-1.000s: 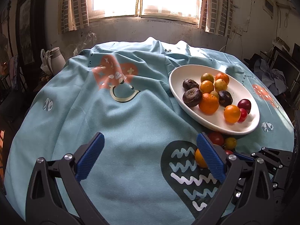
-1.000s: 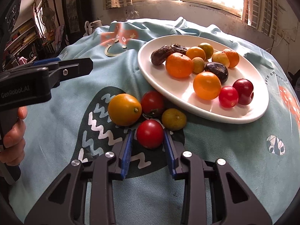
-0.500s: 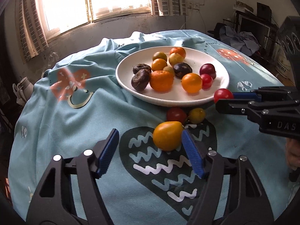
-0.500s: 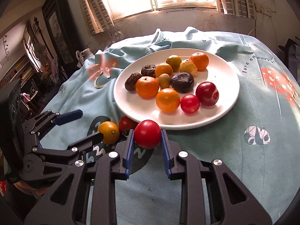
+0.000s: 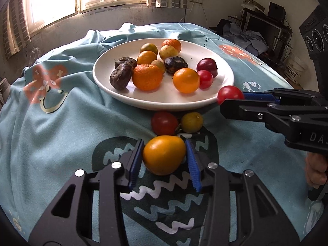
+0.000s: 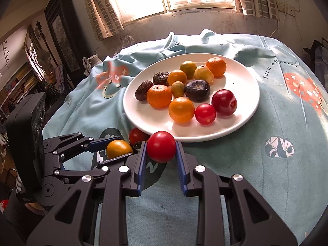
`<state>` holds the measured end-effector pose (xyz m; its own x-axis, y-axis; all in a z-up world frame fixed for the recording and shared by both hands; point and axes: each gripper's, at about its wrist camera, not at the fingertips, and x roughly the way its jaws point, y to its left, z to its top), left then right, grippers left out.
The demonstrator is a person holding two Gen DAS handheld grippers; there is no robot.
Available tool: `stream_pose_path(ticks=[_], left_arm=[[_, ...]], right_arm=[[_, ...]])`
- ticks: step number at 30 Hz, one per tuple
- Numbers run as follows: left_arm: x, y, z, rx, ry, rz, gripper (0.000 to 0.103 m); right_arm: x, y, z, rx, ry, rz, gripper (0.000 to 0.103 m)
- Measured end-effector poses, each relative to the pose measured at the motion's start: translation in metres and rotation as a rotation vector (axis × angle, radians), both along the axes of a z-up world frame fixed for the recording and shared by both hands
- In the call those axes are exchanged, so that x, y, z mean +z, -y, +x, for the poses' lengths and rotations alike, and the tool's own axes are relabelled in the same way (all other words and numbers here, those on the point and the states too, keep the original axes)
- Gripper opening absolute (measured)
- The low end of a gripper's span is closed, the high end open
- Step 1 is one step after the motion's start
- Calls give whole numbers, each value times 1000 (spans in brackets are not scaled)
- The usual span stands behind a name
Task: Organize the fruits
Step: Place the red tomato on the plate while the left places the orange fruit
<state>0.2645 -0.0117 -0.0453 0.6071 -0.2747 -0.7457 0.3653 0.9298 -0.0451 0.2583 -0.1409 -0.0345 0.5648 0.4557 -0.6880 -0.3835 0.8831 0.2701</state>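
Note:
A white plate holds several fruits: oranges, dark wrinkled fruits, red ones. My left gripper is shut on a yellow-orange fruit on the cloth in front of the plate; it also shows in the right wrist view. My right gripper is shut on a red tomato and holds it above the plate's near rim. A second red tomato and a small yellow-green fruit lie on the cloth by the plate.
A light blue patterned cloth covers the round table. A window is behind. A white jug stands beyond the table's far left edge. Furniture and clutter stand to the right.
My left gripper moved forward and closed on the yellow-orange fruit. My right gripper lifted the red tomato from the cloth toward the plate's rim.

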Motion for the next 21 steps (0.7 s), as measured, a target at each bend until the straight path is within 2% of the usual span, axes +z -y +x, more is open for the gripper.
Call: stream_pose_path(ticks=[6, 9, 12, 16, 21], left_arm=[[2, 0, -7, 8, -8, 6, 42], [12, -6, -9, 33, 0, -35, 42], [35, -11, -6, 46, 40, -83, 42], [61, -8, 20, 84, 98, -90, 41], [66, -4, 63, 135, 94, -91, 41]], right_arm=[[1, 1, 1, -2, 0, -1, 28], [1, 3, 0, 1, 4, -2, 28], [8, 2, 4, 13, 29, 23, 28], [21, 9, 21, -50, 113, 33, 28], [21, 26, 52, -114, 143, 53, 28]])
